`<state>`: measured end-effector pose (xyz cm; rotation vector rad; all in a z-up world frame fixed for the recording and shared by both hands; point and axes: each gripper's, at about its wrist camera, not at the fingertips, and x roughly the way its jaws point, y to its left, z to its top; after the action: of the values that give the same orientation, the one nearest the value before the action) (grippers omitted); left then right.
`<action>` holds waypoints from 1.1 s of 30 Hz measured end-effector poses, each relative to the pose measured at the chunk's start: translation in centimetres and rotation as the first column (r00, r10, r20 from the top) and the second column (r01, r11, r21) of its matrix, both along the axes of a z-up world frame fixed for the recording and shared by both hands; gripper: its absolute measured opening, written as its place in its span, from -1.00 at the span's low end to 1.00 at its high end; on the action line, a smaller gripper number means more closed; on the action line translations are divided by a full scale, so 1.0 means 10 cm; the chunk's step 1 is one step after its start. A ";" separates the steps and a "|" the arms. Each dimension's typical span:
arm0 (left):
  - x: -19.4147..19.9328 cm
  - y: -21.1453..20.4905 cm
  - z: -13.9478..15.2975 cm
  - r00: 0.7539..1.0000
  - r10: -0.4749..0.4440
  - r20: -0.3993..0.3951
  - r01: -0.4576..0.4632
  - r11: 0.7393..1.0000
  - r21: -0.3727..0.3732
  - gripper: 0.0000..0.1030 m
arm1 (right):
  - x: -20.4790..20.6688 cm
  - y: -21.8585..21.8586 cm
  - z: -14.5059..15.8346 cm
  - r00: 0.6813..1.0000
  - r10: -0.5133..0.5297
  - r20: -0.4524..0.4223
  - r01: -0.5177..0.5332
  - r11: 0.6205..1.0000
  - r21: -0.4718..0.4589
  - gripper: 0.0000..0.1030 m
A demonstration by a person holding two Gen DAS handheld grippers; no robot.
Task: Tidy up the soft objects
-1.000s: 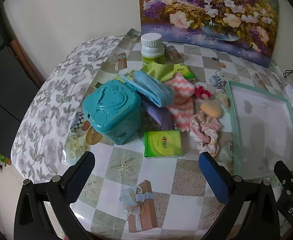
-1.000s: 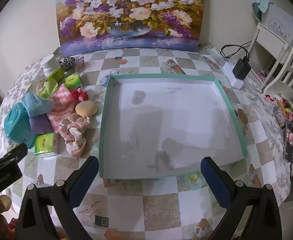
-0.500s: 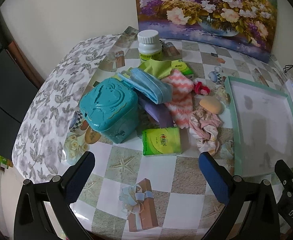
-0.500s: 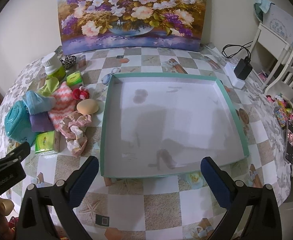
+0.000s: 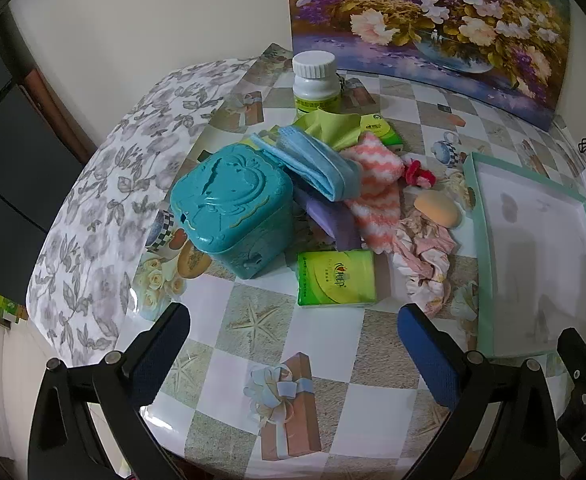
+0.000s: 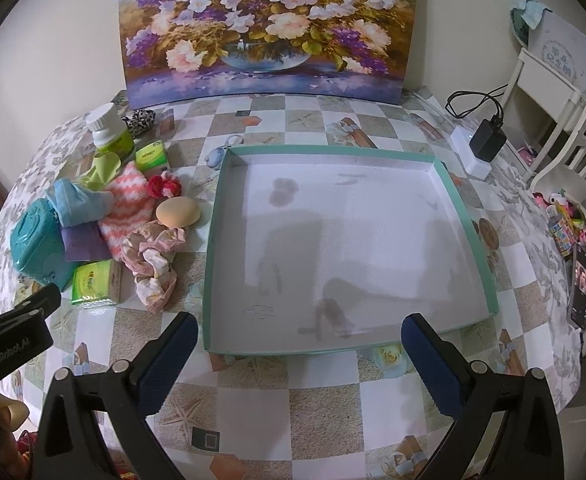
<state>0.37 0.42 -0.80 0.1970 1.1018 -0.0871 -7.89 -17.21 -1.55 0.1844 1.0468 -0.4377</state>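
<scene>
Since a second ago the left gripper (image 5: pixel 293 320) has eased forward and a little left, so the heap of soft things sits larger and more central in its view; nothing on the tabletop (image 5: pixel 253 312) itself has shifted. Its jaws stand wide and empty, lined up on the heap, which looks like the approach to a first pick.

Going left to right: the teal plastic box (image 5: pixel 229 204) stands hard against the pile, with the blue cloth (image 5: pixel 317 168) draped over its corner and the purple cloth (image 5: pixel 329 216) beneath. The green tissue pack (image 5: pixel 335 278) lies nearest the jaws, clear of the rest. Behind come the white bottle (image 5: pixel 315 82), the pink-and-white striped cloth (image 5: pixel 373 196), the crumpled pink scrunchie (image 5: pixel 425 256) and the peach sponge (image 5: pixel 437 208).

Further right, the shallow green-rimmed tray (image 6: pixel 469 216) lies empty, presumably the destination. The right gripper (image 6: pixel 299 332) hovers before it, jaws wide, holding nothing. The rigid box and bottle crowd the cloths and could snag a lift.
</scene>
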 end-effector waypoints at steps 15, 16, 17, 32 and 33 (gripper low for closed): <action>0.00 0.04 0.00 1.000 0.030 -0.007 -0.030 1.000 -0.006 1.00 | 0.00 0.01 0.00 1.000 0.004 -0.001 -0.004 1.000 -0.001 1.00; 0.00 0.04 0.00 0.999 0.032 -0.007 -0.033 0.999 -0.008 1.00 | 0.00 0.01 0.00 1.000 0.004 -0.001 -0.004 1.000 -0.001 1.00; 0.00 0.05 0.00 0.999 0.035 -0.007 -0.036 0.999 -0.011 1.00 | 0.00 0.01 -0.01 1.000 0.004 -0.001 -0.004 1.000 -0.001 1.00; 0.00 0.04 0.00 0.999 0.042 -0.020 -0.043 0.998 -0.042 1.00 | 0.01 0.05 -0.01 1.000 0.010 0.001 -0.010 1.000 -0.004 1.00; 0.01 0.05 0.00 0.999 0.044 -0.022 -0.045 0.998 -0.045 1.00 | 0.02 0.06 -0.01 1.000 0.012 0.001 -0.012 1.000 -0.005 1.00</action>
<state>0.42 0.90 -0.81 0.1309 1.1236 -0.0748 -7.74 -16.64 -1.63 0.1736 1.0449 -0.4288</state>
